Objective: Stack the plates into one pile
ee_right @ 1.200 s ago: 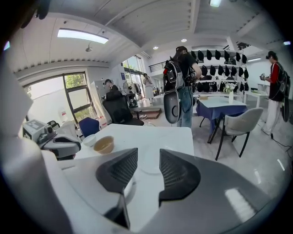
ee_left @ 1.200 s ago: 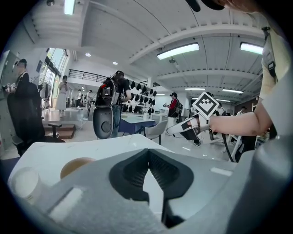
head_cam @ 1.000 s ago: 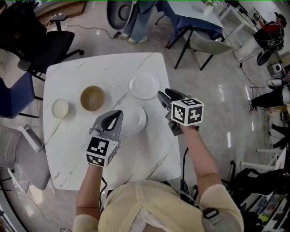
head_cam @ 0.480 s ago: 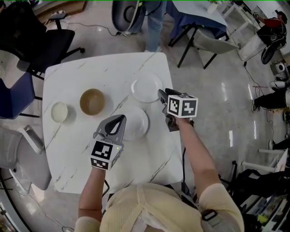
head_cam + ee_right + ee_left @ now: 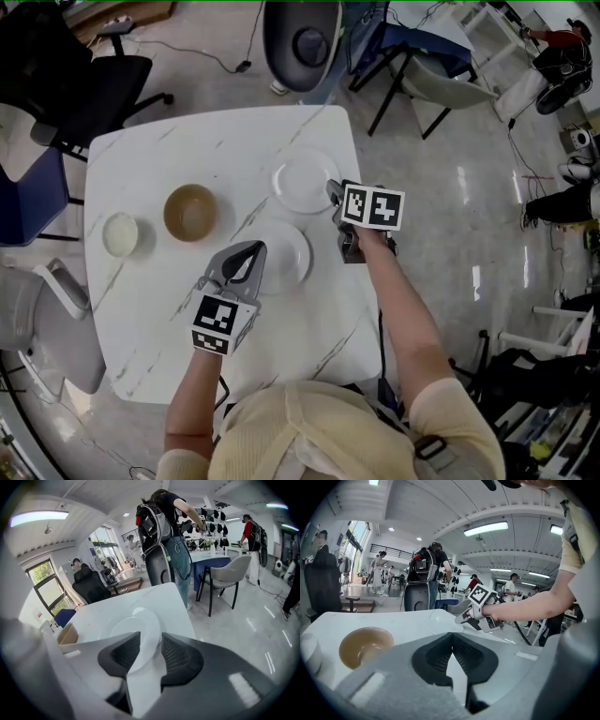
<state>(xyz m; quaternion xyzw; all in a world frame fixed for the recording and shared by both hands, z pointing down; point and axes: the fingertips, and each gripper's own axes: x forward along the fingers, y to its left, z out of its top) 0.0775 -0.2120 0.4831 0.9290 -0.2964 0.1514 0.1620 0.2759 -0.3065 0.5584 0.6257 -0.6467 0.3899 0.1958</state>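
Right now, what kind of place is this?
Probably an open office or lab workspace, not a home: a black office chair and loose floor cables flank the white table, and long ceiling strip lights hang overhead.

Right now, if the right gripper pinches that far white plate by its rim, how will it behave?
The far plate looks stiff and glossy, probably ceramic, so it should lift without bending but might slip in the right gripper. It lies flat on the smooth table, so a push would likely slide it rather than tip it. A hard knock could chip it.
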